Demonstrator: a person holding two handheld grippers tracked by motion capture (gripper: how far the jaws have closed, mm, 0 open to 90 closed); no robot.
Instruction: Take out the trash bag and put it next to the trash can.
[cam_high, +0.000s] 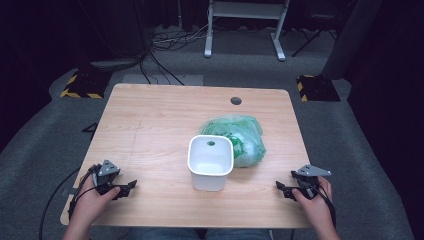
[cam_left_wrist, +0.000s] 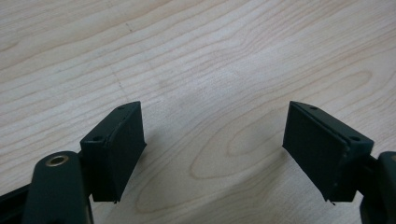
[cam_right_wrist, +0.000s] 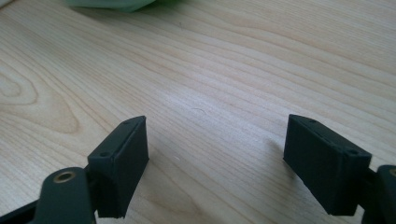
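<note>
We take the white tub (cam_high: 210, 162) as our landmark: it stands upright near the middle of the table (cam_high: 150, 115), its mouth open upward. The green bag (cam_high: 240, 135) lies touching it on its far right side. Our left gripper (cam_high: 131, 185) sits well to the tub's left by the near edge, jaws spread wide over bare wood. Our right gripper (cam_high: 280, 186) sits well to the tub's right, jaws likewise spread, nothing between them. Bare tabletop lies between each gripper and the tub.
</note>
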